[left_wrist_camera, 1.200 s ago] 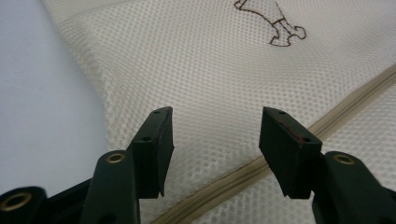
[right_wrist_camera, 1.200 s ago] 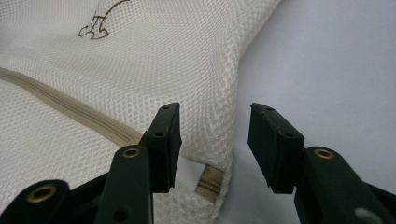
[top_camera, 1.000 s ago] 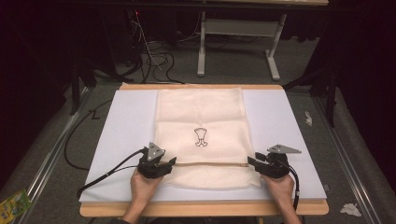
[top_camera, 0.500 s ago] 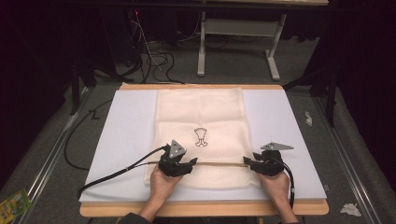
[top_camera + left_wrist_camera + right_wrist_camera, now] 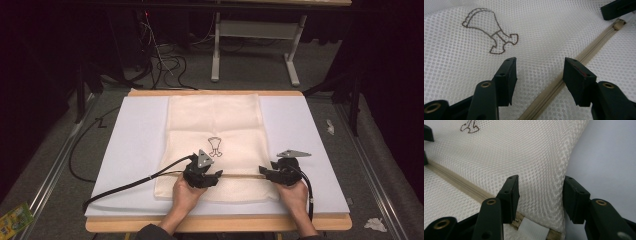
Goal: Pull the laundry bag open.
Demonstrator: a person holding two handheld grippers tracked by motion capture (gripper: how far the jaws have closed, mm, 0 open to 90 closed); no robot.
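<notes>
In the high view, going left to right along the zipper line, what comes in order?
Black cable → left claw → zipper → right claw → bare white mat.

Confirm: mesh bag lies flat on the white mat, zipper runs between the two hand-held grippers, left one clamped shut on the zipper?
Not clamped. The left gripper view shows the left hand-held gripper open, its jaws apart over the zipper of the mesh bag. The rest holds.

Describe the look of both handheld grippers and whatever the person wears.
Both the left gripper and right gripper are black, each topped by a grey three-cornered plate, with black cables trailing. Their jaws have brass-coloured rivets and flat rectangular pads. A dark sleeve shows at the left wrist.
</notes>
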